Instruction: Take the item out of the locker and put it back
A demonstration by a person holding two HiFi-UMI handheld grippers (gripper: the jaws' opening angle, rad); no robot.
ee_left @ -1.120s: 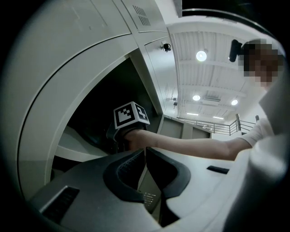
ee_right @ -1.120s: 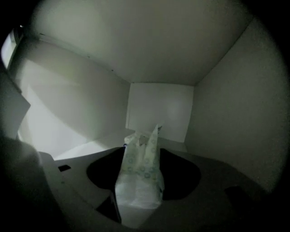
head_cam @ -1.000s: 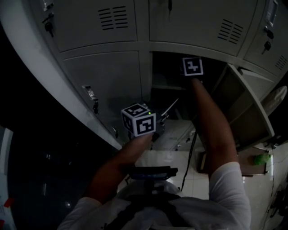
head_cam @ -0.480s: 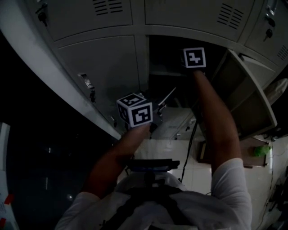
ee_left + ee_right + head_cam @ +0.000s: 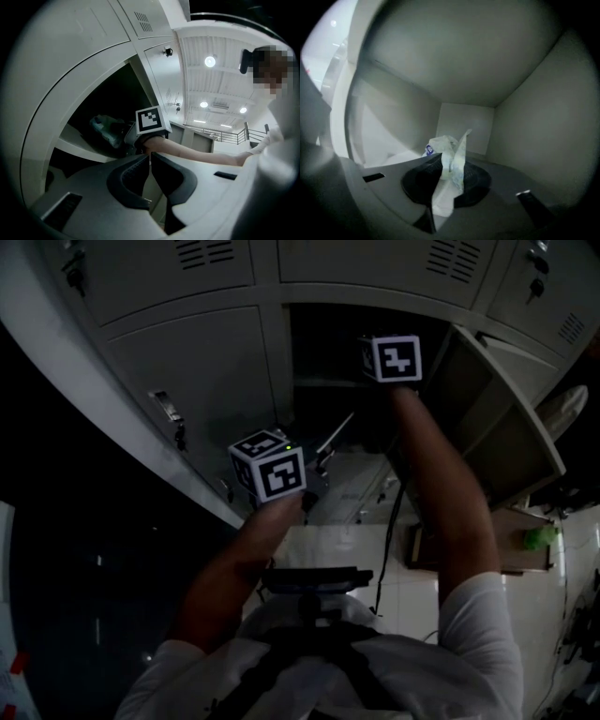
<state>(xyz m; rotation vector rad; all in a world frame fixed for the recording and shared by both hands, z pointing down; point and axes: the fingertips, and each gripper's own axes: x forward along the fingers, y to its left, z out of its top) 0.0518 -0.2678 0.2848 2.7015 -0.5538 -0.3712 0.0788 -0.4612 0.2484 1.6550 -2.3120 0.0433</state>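
The right tool [image 5: 449, 176] reaches into the open locker compartment [image 5: 464, 121]. Its jaws have just been closing and now pinch a crumpled plastic packet [image 5: 457, 152], which stands up between them inside the compartment, short of the back wall. The left tool [image 5: 150, 161] hangs outside, in front of the locker, with its jaws pressed together and nothing between them.

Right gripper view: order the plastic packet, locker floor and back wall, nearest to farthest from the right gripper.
1. Plastic packet: between the jaws of the right gripper, which have just been closing on it.
2. Locker floor: below, left.
3. Back wall: straight ahead.
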